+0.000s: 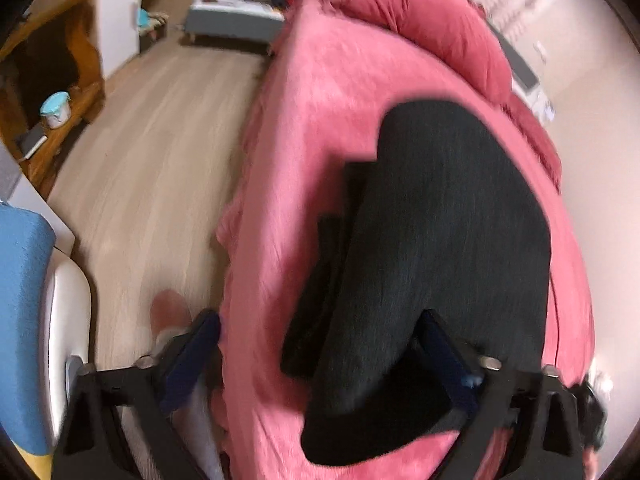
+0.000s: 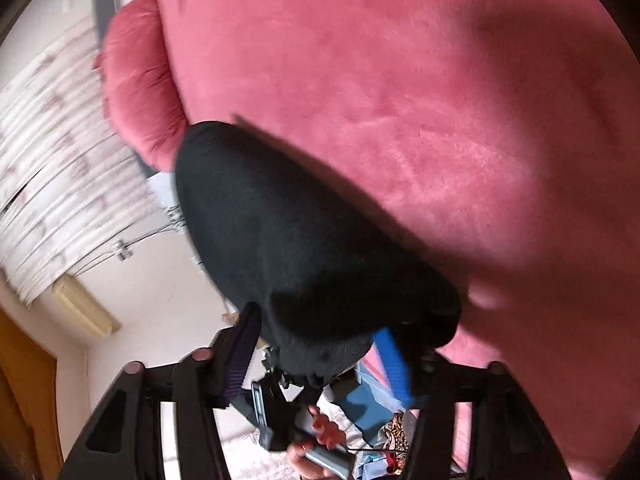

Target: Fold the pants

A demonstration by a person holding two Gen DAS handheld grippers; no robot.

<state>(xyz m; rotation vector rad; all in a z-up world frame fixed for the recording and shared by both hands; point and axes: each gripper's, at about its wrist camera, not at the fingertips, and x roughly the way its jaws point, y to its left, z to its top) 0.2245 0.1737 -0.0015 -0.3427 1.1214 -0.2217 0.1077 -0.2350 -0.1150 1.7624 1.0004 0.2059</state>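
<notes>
The black pants (image 1: 440, 220) lie folded lengthwise on the pink bed cover (image 1: 320, 100), running from the near edge toward the pillow. My left gripper (image 1: 318, 360) hovers over their near end, open. Its right finger (image 1: 444, 356) is above the black cloth, while its left finger (image 1: 192, 360) hangs past the bed's edge. In the right wrist view, the pants (image 2: 280, 220) bunch between the pads of my right gripper (image 2: 318, 356), which is shut on the cloth. This view is rolled and blurred.
A pink pillow (image 1: 432, 28) lies at the bed's head. Wooden floor (image 1: 152, 160) runs along the left, with a foot in a pink slipper (image 1: 170, 312). A blue-covered seat (image 1: 24, 300) and a wooden shelf with a pale tub (image 1: 56, 108) stand left. A curtain (image 2: 52, 160) hangs beyond.
</notes>
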